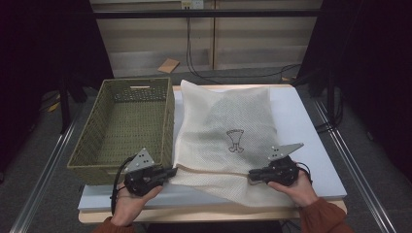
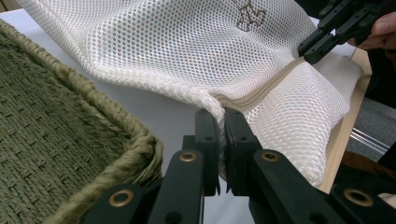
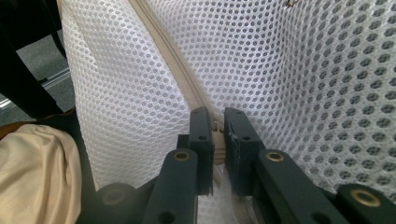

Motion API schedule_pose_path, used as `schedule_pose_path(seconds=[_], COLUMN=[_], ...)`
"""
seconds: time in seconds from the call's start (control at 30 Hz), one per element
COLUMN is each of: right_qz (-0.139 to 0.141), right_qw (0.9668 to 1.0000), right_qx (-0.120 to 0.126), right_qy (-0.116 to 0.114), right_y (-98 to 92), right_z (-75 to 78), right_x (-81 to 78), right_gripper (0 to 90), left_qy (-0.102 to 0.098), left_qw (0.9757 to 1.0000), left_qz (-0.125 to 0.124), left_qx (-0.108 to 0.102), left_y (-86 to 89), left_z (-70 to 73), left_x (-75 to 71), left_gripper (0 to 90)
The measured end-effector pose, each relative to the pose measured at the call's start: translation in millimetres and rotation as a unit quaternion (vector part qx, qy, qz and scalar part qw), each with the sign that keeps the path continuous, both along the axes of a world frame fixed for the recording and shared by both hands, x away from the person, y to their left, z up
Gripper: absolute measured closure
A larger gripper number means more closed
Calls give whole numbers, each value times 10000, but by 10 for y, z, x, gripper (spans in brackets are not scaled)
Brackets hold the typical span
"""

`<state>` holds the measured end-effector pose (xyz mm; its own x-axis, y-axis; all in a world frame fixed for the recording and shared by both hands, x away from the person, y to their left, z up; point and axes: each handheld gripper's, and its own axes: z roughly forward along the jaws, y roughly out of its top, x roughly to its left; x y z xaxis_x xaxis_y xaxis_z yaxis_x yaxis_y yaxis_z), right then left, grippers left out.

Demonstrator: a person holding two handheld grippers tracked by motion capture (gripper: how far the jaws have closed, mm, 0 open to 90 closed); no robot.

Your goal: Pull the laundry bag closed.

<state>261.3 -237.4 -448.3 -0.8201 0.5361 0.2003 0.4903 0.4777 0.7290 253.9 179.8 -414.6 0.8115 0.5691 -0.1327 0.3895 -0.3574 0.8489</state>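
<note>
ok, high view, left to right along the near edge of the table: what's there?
left gripper shut on the mesh bag's corner → mesh bag → right gripper shut on the bag's zipper edge. The green basket sits behind the left gripper.

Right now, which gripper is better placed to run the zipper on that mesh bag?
Right. The right gripper is shut on the zipper pull along the zipper; the left gripper pinches the mesh bag at its corner beside the basket, anchoring it.
</note>
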Motion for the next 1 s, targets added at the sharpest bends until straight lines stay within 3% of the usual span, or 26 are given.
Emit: schedule_pose_path(seconds=[1.0], right_qz=[-131], right_qw=[9999], right_qx=[-20], right_qy=[-22], right_y=[-178], right_z=[-14], right_x=[-67], right_gripper=[827], left_qy=[0], left_qw=[10000], left_qz=[-7], left_qx=[9], left_y=[-2], left_z=[14], left_x=[-2], left_gripper=[858])
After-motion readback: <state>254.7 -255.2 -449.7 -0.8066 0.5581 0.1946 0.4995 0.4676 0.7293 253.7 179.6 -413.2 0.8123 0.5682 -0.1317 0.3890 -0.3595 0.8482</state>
